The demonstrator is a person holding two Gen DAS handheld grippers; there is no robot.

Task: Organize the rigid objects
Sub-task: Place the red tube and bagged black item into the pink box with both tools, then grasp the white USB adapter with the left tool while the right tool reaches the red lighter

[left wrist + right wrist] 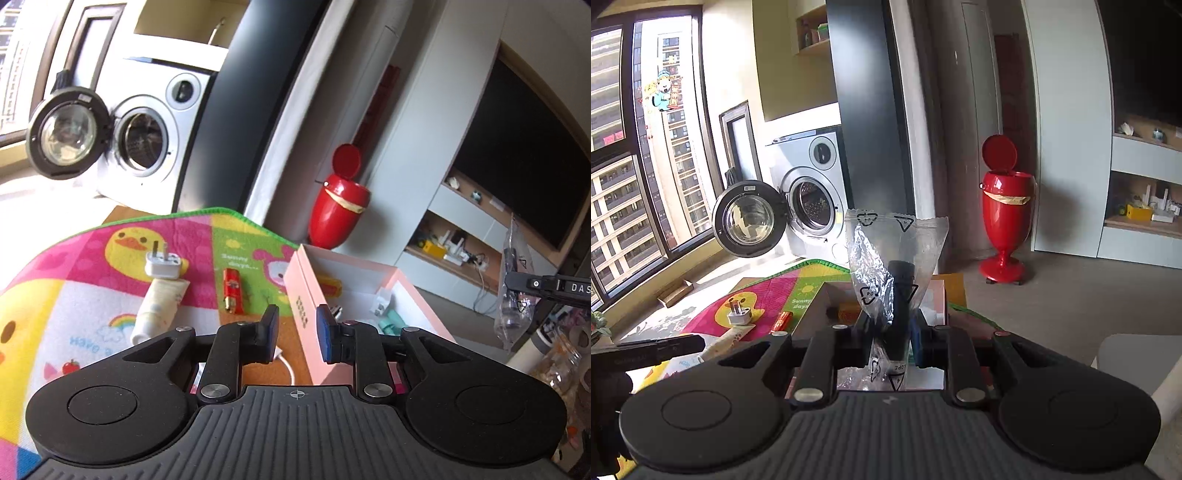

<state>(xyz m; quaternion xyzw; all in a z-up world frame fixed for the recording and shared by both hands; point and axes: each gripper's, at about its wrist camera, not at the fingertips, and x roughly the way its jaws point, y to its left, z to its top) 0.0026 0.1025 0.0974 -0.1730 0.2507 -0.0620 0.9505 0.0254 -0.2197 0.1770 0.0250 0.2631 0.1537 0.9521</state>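
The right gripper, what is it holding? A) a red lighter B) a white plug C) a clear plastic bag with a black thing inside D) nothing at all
C: in the right wrist view the right gripper has its fingers closed on a clear plastic bag with a black object inside, held above the pink box; the red lighter and white plug lie on the mat.

The box [373, 295] is standing open-topped, its near wall rising between the left gripper [297, 328] and its inside. The plug [162, 266], tube [159, 308] and lighter [232, 291] are crowding the mat [92, 258] leftward.
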